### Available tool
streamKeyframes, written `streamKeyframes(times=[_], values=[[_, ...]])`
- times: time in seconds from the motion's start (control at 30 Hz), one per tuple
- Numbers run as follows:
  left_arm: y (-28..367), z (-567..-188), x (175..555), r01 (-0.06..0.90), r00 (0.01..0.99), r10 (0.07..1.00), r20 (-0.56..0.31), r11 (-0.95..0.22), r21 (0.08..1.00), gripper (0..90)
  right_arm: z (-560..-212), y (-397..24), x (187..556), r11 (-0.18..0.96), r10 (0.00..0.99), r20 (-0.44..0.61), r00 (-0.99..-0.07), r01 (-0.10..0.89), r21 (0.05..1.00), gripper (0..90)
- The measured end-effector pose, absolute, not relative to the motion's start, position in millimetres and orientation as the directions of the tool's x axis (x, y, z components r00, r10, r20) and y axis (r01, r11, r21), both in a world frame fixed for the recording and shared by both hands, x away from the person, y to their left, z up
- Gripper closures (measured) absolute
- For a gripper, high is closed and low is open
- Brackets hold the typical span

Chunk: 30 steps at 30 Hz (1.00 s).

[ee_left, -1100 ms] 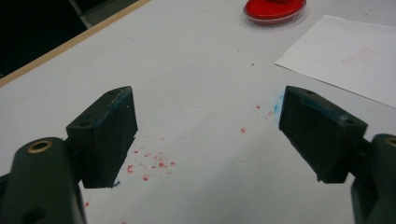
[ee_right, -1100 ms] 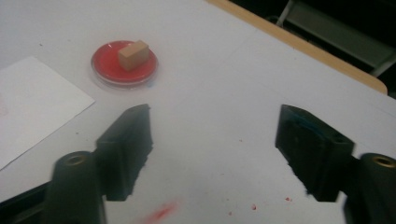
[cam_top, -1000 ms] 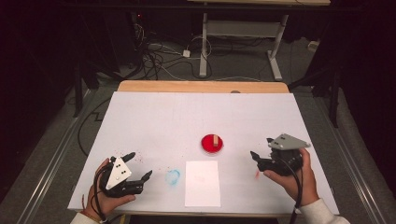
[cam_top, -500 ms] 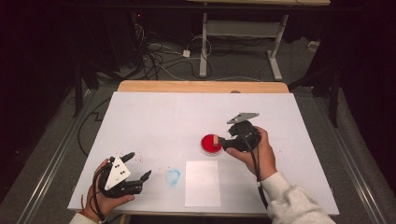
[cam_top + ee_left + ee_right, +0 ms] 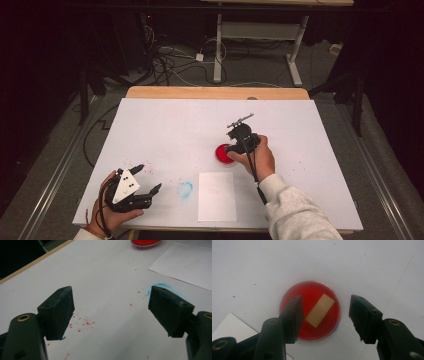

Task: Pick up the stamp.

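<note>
A round red dish (image 5: 310, 311) lies on the white table with a tan rectangular piece (image 5: 320, 310) in it; it also appears in the high view as the red dish (image 5: 222, 154). My right gripper (image 5: 325, 317) hovers over the dish, jaws apart on either side of the tan piece without touching it; they have just been closing. In the high view the right gripper (image 5: 234, 149) sits at the dish's right edge. My left gripper (image 5: 145, 182) rests near the front left corner, open with nothing between its jaws, as the left gripper (image 5: 111, 315) view confirms.
A white sheet of paper (image 5: 217, 196) lies near the front edge, with a blue smudge (image 5: 185, 189) to its left. Small red specks (image 5: 82, 323) dot the table near the left gripper. The table's wooden far edge (image 5: 215, 92) borders a dark floor with cables.
My right hand has moved left from the table's right side to the red dish. The left hand has stayed put.
</note>
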<state>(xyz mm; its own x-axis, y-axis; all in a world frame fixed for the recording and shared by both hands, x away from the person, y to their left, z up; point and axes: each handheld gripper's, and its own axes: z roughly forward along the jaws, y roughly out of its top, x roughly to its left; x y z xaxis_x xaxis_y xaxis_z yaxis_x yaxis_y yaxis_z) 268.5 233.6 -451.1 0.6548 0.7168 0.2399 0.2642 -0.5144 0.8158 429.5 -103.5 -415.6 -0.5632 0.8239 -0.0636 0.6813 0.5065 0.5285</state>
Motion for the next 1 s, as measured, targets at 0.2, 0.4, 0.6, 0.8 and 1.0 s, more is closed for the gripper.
streamKeyframes(times=[0.2, 0.4, 0.6, 0.8, 1.0], values=[[233, -451, 269, 0.268, 0.653, 0.718, 0.239, -0.514, 0.815, 20.7, -421, -99, 434, 0.508, 0.826, -0.058, -0.56, 0.698, 0.505, 56.4], [234, -450, 269, 0.267, 0.655, 0.719, 0.233, -0.508, 0.819, 20.7, -427, -99, 438, 0.499, 0.841, -0.065, -0.537, 0.723, 0.477, 58.5], [234, -451, 270, 0.268, 0.657, 0.717, 0.233, -0.511, 0.817, 20.9, -429, -99, 438, 0.495, 0.839, -0.04, -0.543, 0.73, 0.47, 62.9], [234, -450, 270, 0.268, 0.657, 0.717, 0.232, -0.511, 0.817, 21.2, -430, -94, 437, 0.525, 0.824, -0.06, -0.563, 0.719, 0.456, 75.3], [233, -451, 270, 0.27, 0.663, 0.711, 0.234, -0.519, 0.811, 21.2, -430, -90, 435, 0.569, 0.8, -0.097, -0.592, 0.696, 0.438, 76.0]])
